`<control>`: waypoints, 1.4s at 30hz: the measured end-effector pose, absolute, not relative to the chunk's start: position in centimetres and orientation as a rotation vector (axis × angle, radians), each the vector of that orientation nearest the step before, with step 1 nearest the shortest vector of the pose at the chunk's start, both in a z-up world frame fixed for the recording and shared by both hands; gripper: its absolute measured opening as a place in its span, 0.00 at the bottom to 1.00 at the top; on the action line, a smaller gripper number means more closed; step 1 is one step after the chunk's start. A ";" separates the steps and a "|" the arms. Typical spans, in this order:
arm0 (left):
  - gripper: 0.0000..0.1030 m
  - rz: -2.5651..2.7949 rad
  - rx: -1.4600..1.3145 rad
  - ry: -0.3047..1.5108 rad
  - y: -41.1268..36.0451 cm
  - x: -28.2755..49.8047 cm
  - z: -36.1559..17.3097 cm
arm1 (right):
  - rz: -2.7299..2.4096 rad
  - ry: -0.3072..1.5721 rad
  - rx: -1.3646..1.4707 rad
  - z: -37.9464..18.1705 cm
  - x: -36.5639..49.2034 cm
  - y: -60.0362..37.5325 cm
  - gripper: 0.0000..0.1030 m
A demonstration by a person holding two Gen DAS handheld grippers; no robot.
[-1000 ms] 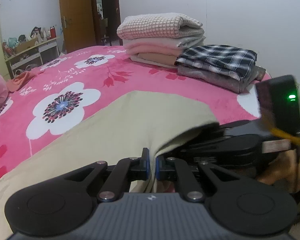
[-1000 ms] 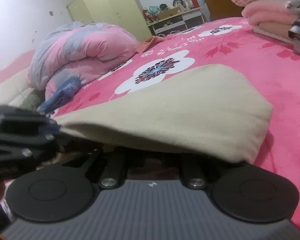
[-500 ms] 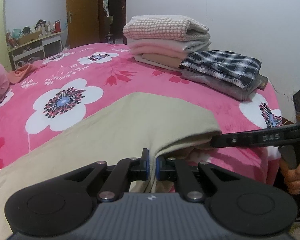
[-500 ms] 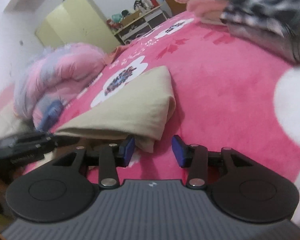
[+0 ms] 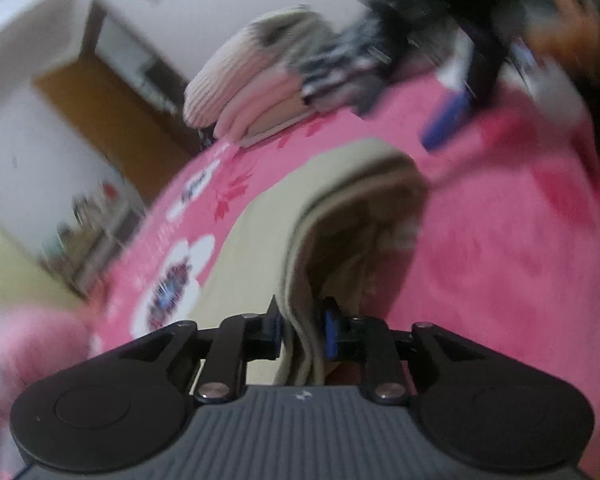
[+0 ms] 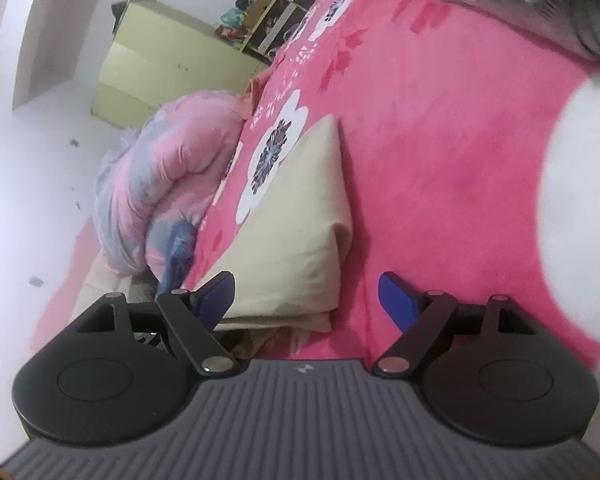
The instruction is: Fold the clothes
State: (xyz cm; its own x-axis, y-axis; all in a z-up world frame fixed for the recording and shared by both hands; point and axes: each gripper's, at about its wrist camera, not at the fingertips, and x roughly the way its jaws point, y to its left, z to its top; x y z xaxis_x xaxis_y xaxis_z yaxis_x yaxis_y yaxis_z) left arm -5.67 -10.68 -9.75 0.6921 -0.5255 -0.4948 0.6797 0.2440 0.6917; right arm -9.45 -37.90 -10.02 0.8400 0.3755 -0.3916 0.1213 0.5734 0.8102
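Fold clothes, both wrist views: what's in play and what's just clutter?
In play:
- beige folded cotton garment
- left gripper, jaws opening, fabric between them
- right gripper, jaws opening, nothing gripped

Clutter:
- stack of folded clothes
- pink-and-blue rolled quilt
- yellow cabinet

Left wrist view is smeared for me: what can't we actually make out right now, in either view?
- Left wrist: right gripper, motion-blurred; only a blue pad reads.
- Left wrist: beige garment between the opening left gripper; blur hides any pad contact.
- Right wrist: garment's near edge, cut off behind the opening right gripper.
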 end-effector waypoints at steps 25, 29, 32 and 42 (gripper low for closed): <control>0.24 -0.815 1.132 0.156 -11.6 -6.4 -10.6 | -0.098 0.572 -0.150 -6.3 -10.3 -26.8 0.02; 0.28 -0.812 1.156 0.152 -12.0 -6.7 -11.0 | -0.117 0.587 -0.313 -6.3 -10.2 -25.3 0.02; 0.34 -0.820 1.152 0.154 -12.0 -6.9 -10.9 | -0.104 0.663 -0.365 -8.8 -9.5 -25.5 0.02; 0.57 -0.896 0.758 0.326 -6.7 -7.7 -5.5 | -0.164 0.687 -0.338 -6.5 -12.5 -29.2 0.19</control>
